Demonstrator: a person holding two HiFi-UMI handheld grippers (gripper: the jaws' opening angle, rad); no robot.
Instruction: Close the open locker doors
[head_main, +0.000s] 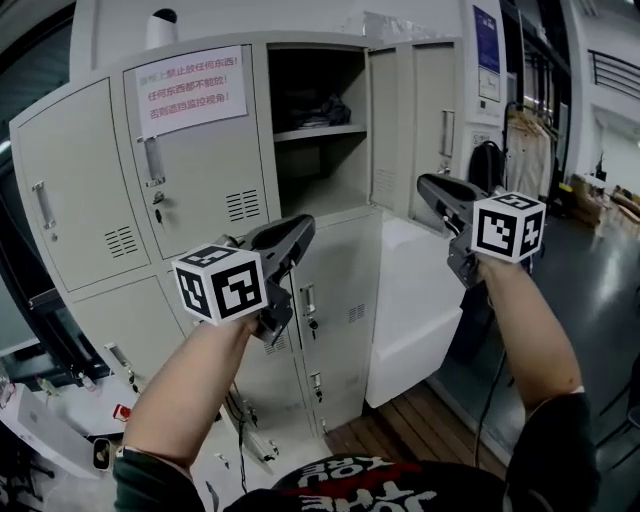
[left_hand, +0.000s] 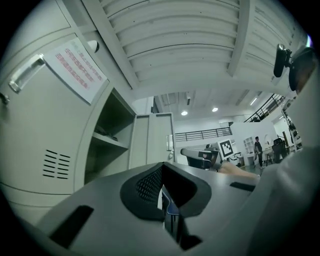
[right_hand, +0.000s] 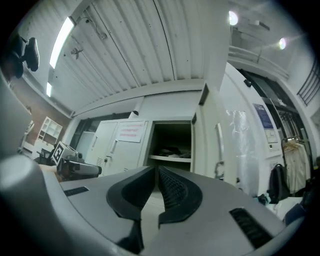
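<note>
Pale grey sheet steel makes up the locker bank (head_main: 210, 190), and two of its doors stand open on the right side. The upper door (head_main: 415, 130) is swung out to the right of a bare compartment (head_main: 315, 180), whose shelf (head_main: 320, 132) carries a dark bundle (head_main: 322, 112) that I cannot identify. Below it the lower door (head_main: 415, 300) hangs out toward the person, its white face turned to the camera. The other doors in sight are closed.

The left hand-held gripper (head_main: 298, 232) is raised in front of the closed lower doors, jaws brought together on nothing. The right hand-held gripper (head_main: 428, 187) is near the edge of the open doors, its jaws drawn in to a thin slit with nothing between them. Closed, empty jaws suit the job, I judge: a door needs a push with a blunt nose, not a grasp, and the right one sits on the side where both doors swing, so it looks best placed to press them home.

A paper notice (head_main: 190, 90) is taped to the closed upper door left of the compartment. It has three lines of red Chinese characters, each ending in an exclamation mark, and the first seems to include 禁止放任何东西. A blue poster (head_main: 486, 40) on the wall beyond has print too small to read. Each marker cube (head_main: 218, 285) shows black-and-white square patterns, no words. Red and white lettering on the person's black shirt (head_main: 350, 480) is cut off by the frame edge
</note>
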